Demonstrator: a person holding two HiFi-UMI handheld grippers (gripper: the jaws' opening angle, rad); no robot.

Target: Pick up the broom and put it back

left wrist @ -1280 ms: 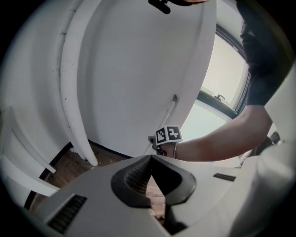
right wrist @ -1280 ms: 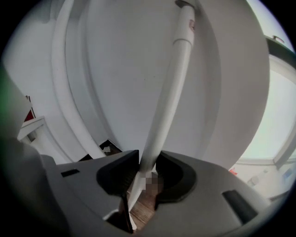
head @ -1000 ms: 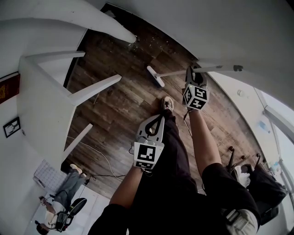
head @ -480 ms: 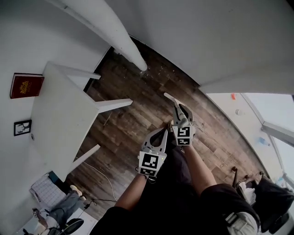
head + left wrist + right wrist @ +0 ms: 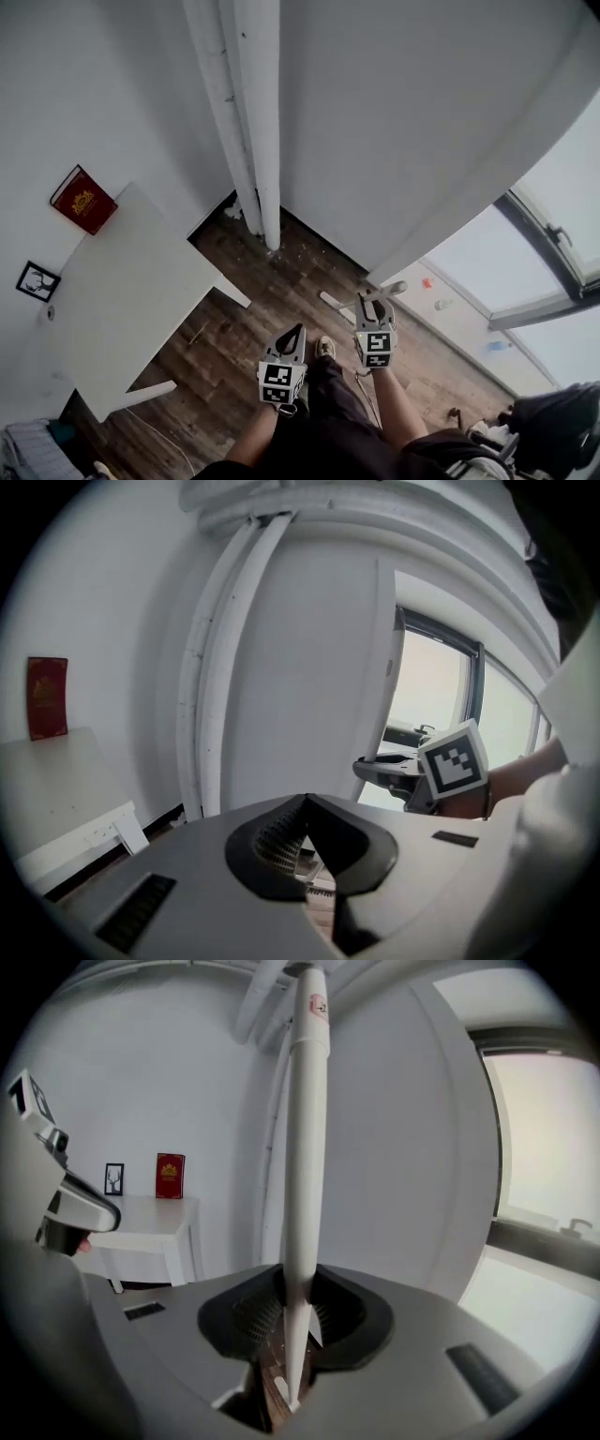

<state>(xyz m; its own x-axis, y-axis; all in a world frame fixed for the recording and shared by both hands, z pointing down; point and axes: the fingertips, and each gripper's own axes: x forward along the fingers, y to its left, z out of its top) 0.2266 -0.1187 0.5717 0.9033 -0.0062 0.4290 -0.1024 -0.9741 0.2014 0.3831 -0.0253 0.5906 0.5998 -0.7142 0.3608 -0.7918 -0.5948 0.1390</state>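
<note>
Above the wood floor (image 5: pixel 281 272), the broom (image 5: pixel 305 1147) has swung from lying to upright, clamped in the right gripper (image 5: pixel 289 1312). The left gripper (image 5: pixel 305 803) is closed and empty; only putting it back remains

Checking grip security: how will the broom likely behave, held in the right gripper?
Probably stiff: the broom handle runs straight from the right gripper without sagging. Its smooth round shaft may twist between the pads. The long overhang likely makes it swing.

White broom (image 5: pixel 302 1147) upright, clamped in right gripper (image 5: pixel 287 1321).
</note>
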